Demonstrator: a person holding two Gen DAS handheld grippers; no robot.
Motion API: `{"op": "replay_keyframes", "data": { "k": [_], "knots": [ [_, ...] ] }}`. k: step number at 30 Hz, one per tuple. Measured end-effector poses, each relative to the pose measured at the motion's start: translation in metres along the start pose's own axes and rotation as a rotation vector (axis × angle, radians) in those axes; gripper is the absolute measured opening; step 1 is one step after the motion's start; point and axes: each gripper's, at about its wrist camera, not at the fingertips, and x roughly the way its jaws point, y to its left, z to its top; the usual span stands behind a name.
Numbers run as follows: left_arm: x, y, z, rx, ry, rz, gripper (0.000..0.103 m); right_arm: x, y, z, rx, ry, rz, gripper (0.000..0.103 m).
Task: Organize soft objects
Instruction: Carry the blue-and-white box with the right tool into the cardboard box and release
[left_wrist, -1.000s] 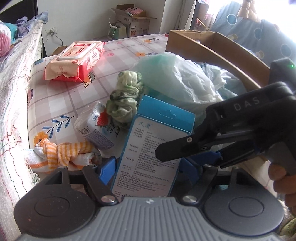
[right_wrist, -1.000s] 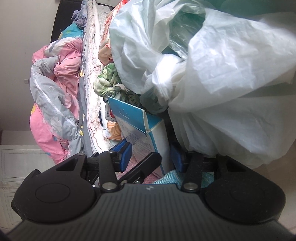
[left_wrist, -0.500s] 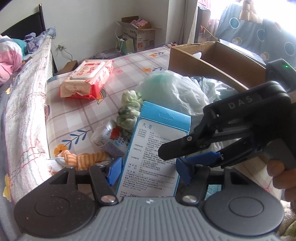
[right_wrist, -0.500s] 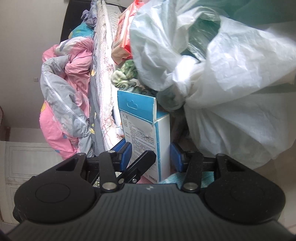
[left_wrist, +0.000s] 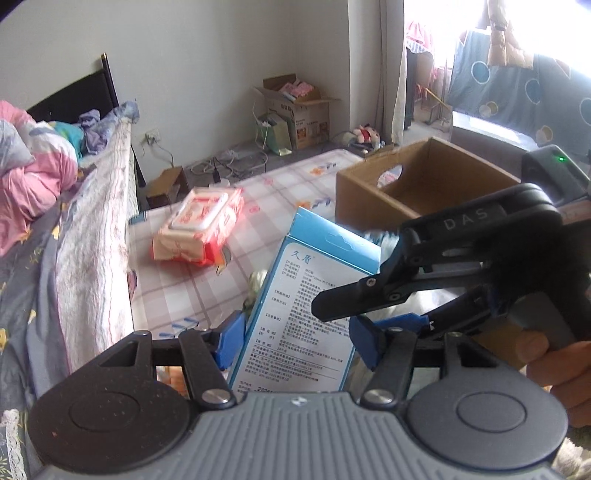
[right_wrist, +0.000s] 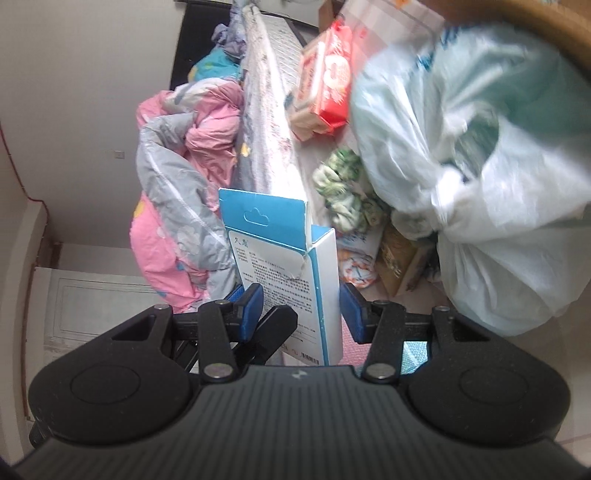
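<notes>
The blue-and-white box (left_wrist: 306, 314) is standing upright between both grippers. The left gripper (left_wrist: 297, 334), whose jaws have just been closing, is clamping its wide faces; the right gripper (right_wrist: 301, 314) is pinching its narrow sides. At eleven o'clock a red wipes pack (left_wrist: 199, 229) is lying on the checked mat (left_wrist: 177, 291); at one o'clock a cardboard box (left_wrist: 417, 188) is sitting.

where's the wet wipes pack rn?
The wet wipes pack lies on the checked mat, left of the cardboard box in the left wrist view, beside the bed edge; beyond the blue box.
</notes>
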Motion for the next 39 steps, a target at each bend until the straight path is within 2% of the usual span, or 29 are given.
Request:
{"op": "replay_keyframes", "data": {
  "k": [6,11,18,21,26,27,31,35,39],
  "knots": [
    [0.005,-0.039,0.043,0.012,-0.044,-0.033,0.064,-0.055,0.009,0.030,-0.031,-0.052,0.022,0.046],
    [0.033,-0.080,0.080,-0.004,-0.048,-0.104,0.065,-0.111,0.002,0.071,-0.048,-0.116,-0.014,0.046],
    [0.106,-0.130,0.126,-0.086,0.047,-0.252,0.065,-0.182,-0.018,0.141,-0.065,-0.195,-0.129,0.047],
    [0.144,-0.144,0.140,-0.129,0.099,-0.297,0.065,-0.199,-0.024,0.175,-0.104,-0.187,-0.192,0.049],
    [0.205,-0.167,0.153,-0.156,0.159,-0.305,0.066,-0.201,-0.047,0.237,-0.118,-0.165,-0.297,0.049],
    [0.216,-0.171,0.155,-0.151,0.177,-0.304,0.069,-0.197,-0.054,0.249,-0.116,-0.164,-0.316,0.049],
    [0.252,-0.182,0.158,-0.152,0.233,-0.254,0.074,-0.172,-0.088,0.287,-0.085,-0.172,-0.379,0.049],
    [0.252,-0.181,0.159,-0.144,0.217,-0.210,0.075,-0.146,-0.112,0.299,-0.106,-0.193,-0.453,0.049],
    [0.228,-0.170,0.157,-0.119,0.175,-0.179,0.079,-0.146,-0.124,0.292,-0.089,-0.183,-0.417,0.049]
  ]
}}
